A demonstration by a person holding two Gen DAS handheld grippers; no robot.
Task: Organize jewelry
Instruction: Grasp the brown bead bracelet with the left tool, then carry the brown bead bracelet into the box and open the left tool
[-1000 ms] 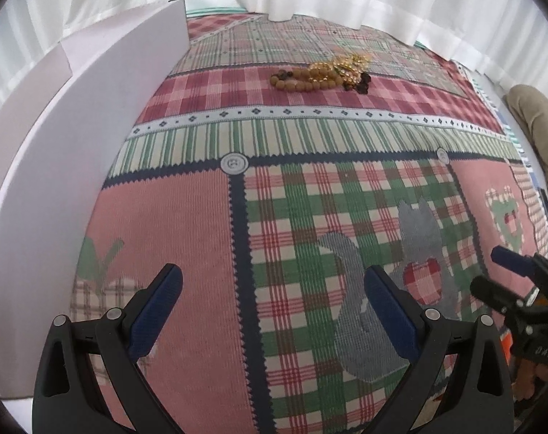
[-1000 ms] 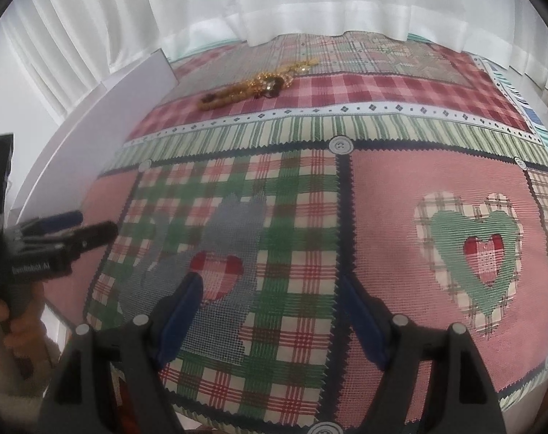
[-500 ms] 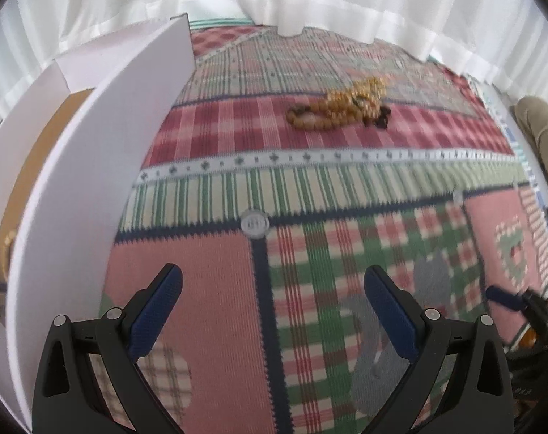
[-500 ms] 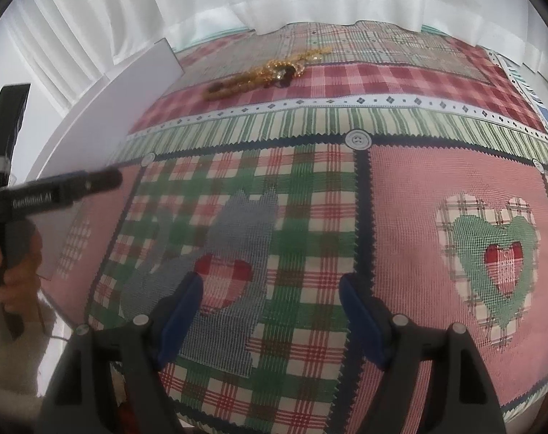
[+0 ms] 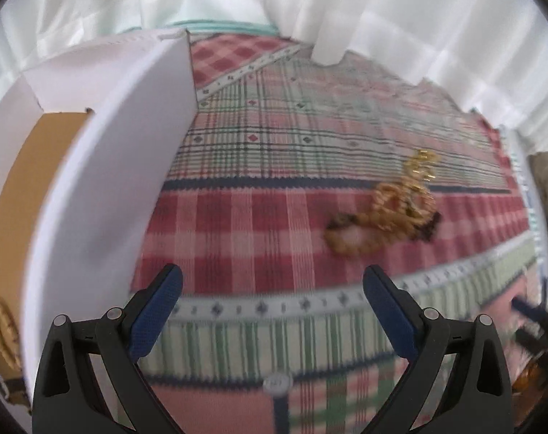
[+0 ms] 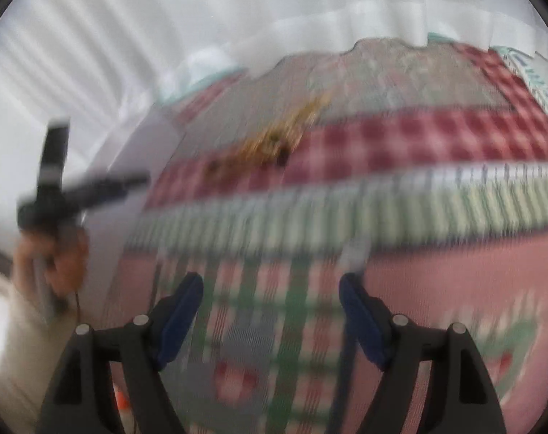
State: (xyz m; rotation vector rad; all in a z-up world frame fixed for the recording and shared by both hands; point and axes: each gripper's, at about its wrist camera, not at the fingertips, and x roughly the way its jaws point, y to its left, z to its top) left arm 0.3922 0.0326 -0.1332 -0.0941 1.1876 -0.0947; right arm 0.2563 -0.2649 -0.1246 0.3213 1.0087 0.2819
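A: What is hard to read here?

B: The right wrist view is smeared by blur. The jewelry pile [image 6: 270, 141] shows there only as a golden-brown streak with a dark spot, on the red-checked band of the patchwork cloth [image 6: 418, 213]. No single piece can be told apart in it.

A: And from the left wrist?

B: Sharper. The jewelry pile [image 5: 386, 213] lies on the red plaid strip: a ring of brown beads, gold chain tangled over it, something dark at its right end. How many pieces there are I cannot tell.

A: The tools?

B: The left tool [image 5: 274, 289] has its blue pads spread wide, with nothing between them but cloth below. The right tool [image 6: 272, 296] is likewise wide apart and empty. Both are well short of the pile.

A: Anything cut off?

B: A white box [image 5: 103, 166] fills the left side; its near wall hides most of the tan interior. A gold ring-shaped piece [image 5: 2, 325] inside is cropped by the frame edge. At the far right, a dark tool tip is only a sliver.

A: Around it all?

B: White curtains [image 5: 400, 18] hang behind the tabletop. In the right view, a hand [image 6: 51, 260] in a pale sleeve grips the left tool's handle beside the box.
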